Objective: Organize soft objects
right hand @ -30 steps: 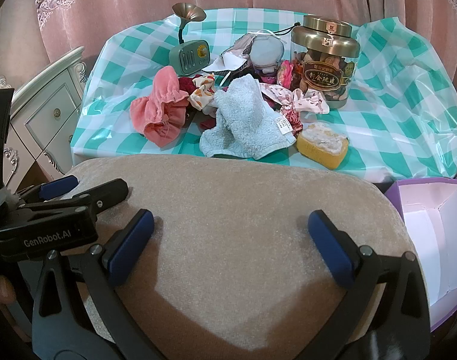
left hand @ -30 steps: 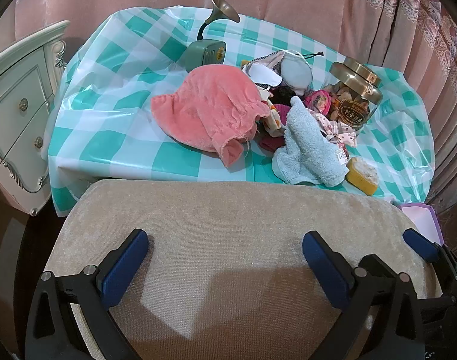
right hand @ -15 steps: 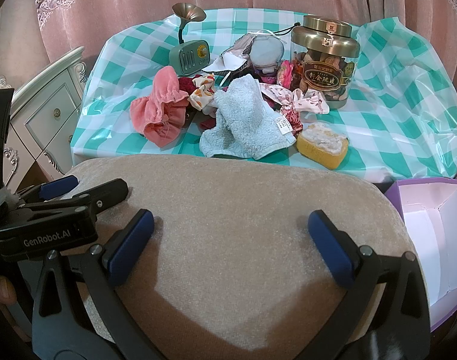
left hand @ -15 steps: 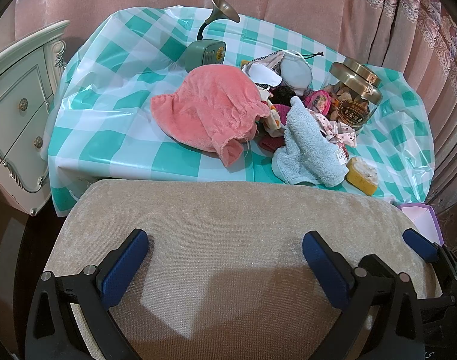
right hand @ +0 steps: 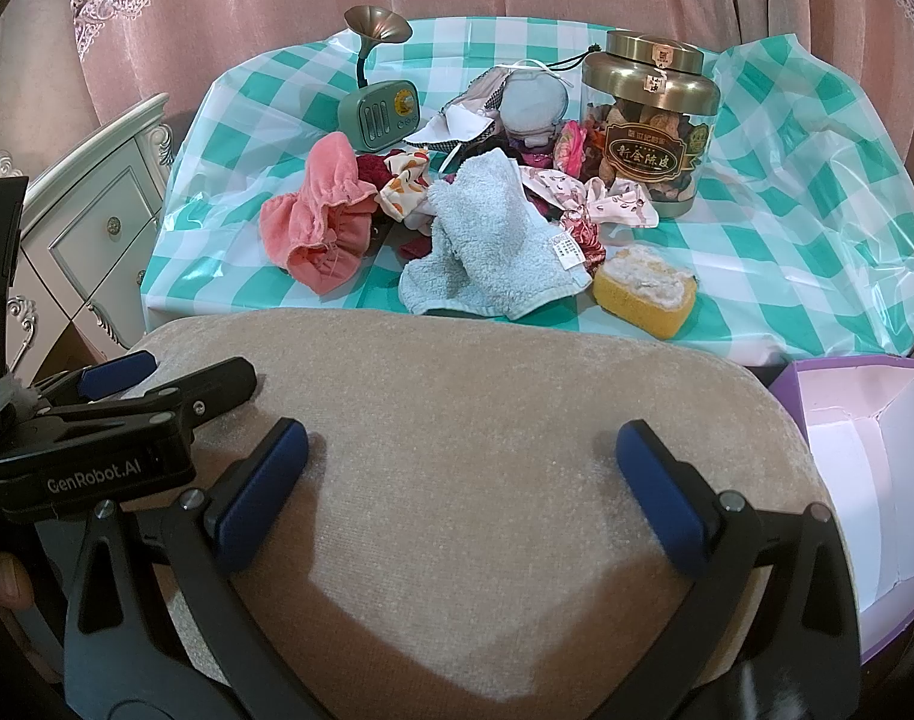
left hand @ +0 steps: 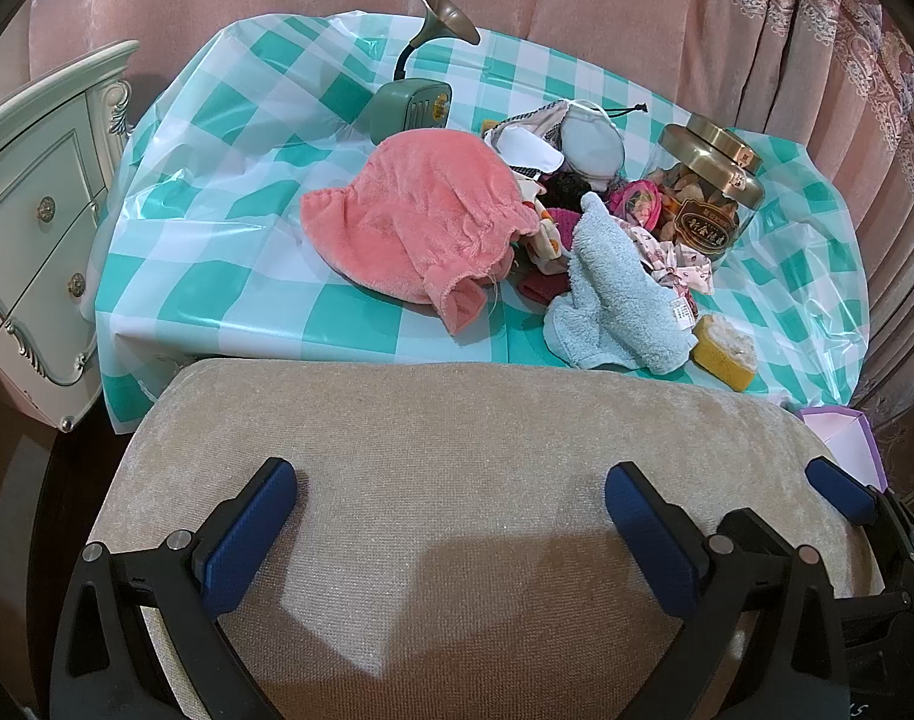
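Both grippers, the left gripper [left hand: 451, 504] and the right gripper [right hand: 463, 468], hover with jaws spread wide and empty over the beige cushion [right hand: 457, 420], likely a rest pose since nothing is in reach. Well ahead of the jaws, the soft things sit heaped on the checked tablecloth [left hand: 217, 276]: a pink cloth [left hand: 409, 228] ahead-left, a blue towel [right hand: 493, 240] straight ahead. Beside the right jaw of the right gripper, the purple box [right hand: 865, 480] stands open, probably to receive them.

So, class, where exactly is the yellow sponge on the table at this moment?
In both wrist views the yellow sponge lies near the table's front edge, right of the light blue towel and in front of the gold-lidded jar.
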The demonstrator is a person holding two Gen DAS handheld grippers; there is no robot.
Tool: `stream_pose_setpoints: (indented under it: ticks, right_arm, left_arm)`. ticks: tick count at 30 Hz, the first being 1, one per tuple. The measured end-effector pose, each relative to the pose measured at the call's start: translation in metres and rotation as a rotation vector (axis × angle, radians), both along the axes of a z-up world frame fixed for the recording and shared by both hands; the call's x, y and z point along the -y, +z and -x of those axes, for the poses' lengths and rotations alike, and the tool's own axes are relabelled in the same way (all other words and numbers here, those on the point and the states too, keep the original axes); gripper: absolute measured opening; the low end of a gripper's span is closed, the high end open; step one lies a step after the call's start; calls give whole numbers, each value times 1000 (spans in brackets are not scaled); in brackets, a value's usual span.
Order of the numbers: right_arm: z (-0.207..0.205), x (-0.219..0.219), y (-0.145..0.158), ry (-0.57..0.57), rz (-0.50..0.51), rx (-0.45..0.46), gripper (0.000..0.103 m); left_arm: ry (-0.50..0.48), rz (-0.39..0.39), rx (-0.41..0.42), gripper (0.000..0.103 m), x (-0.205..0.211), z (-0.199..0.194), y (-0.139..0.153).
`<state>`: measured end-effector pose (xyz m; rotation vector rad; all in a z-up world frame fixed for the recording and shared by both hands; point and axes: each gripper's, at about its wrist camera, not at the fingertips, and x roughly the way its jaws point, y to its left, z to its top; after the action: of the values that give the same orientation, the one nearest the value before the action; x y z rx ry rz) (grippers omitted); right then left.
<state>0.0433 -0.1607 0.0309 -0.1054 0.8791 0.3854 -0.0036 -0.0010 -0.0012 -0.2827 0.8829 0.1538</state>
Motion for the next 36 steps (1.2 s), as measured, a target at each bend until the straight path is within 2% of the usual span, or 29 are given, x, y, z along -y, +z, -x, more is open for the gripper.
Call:
stream_pose_setpoints:
  ticks: [36]
  right_arm:
    - [3, -1, -2, -1, -3, 4, 103]
  left_arm:
    - [0, 1, -9, 103, 1, -1, 0]
